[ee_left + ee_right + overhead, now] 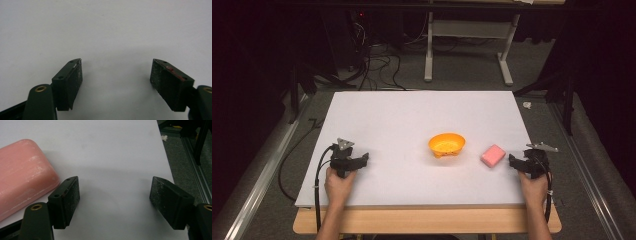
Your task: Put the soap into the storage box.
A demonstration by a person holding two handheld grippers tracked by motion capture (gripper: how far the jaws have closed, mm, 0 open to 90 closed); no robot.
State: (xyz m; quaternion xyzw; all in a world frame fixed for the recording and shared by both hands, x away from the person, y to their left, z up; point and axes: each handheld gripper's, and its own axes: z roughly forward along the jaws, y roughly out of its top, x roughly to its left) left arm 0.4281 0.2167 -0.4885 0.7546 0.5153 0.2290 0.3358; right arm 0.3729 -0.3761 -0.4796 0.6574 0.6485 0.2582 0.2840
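Your right gripper (516,161) sits near the right edge of the desk (412,115), jaws spread wide with nothing between them. The pink soap bar (493,155) lies just beside it on the board, on the side toward the middle of the desk; in the right gripper view the soap bar (23,173) sits outside the near jaw, not in the gap. Close now and you pinch air, or the jaw's outer face nudges the bar sideways. It looks smooth and rounded, so a grip on its corners would likely let it squirt out.

The orange bowl (446,144) stands near the middle of the desk, a little apart from the bar. If you shove the bar that way, it may knock the light bowl and slide it.

Your left gripper (360,160) rests toward the front left of the desk, jaws also wide apart over bare board (105,30), well away from both things.
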